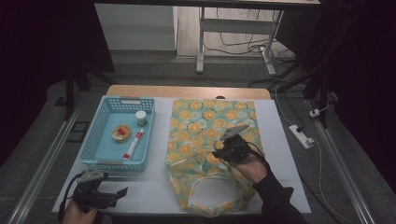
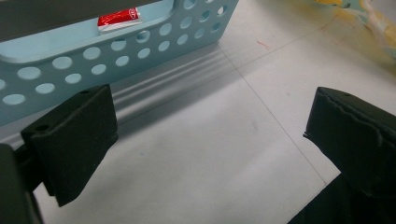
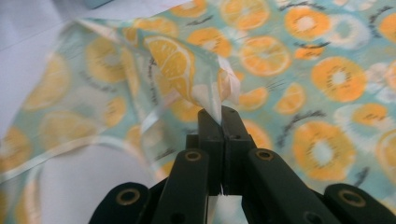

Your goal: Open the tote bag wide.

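Two tools: right tool (image 3: 222, 112) pinches orange-print cloth (image 1: 205, 121) (lifted fold); left tool (image 1: 122, 192) gapes.

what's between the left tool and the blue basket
Only bare white tabletop. In the left gripper view, the open left tool sits short of the blue basket, and the high view shows the same empty stretch.
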Available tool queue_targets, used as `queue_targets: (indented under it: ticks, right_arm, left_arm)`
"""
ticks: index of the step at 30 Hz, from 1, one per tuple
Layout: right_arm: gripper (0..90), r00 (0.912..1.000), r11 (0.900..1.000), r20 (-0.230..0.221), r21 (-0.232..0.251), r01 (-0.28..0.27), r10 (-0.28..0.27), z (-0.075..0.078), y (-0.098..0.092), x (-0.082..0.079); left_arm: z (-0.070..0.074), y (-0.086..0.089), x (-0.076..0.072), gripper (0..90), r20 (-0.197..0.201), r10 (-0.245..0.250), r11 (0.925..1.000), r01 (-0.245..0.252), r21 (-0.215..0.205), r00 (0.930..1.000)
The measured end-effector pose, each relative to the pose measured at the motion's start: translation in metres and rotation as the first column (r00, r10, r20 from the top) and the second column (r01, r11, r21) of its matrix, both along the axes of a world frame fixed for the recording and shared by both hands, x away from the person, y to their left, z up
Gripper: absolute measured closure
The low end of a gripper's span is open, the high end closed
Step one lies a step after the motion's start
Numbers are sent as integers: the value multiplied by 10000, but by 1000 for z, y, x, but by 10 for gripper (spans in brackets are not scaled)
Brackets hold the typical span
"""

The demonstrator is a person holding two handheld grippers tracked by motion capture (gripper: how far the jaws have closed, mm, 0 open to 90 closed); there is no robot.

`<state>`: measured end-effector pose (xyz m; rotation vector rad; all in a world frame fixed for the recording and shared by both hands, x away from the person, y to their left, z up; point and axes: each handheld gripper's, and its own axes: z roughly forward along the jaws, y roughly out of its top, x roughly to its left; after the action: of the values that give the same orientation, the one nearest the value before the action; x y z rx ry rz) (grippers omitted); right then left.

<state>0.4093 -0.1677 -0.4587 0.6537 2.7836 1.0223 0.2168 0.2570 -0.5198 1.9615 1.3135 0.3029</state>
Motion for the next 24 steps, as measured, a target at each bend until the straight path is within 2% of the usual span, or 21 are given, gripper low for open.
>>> queue_targets:
  ticks: [11, 18, 24]
  right_arm:
    - [887, 9993, 9998, 300, 51, 201, -202, -4, 20, 52]
    - [885, 9981, 9995, 529, -73, 319, -314, -12, 36, 76]
    - [879, 9961, 9980, 673, -232, 587, -570, -28, 44, 90]
  left_arm:
    - [0, 1, 0, 25, -20, 14, 10000, -14, -63, 10000]
    - [0, 2, 0, 26, -30, 15, 9999, -16, -105, 10000]
    - [0, 2, 0, 26, -44, 26, 9999, -27, -144, 10000]
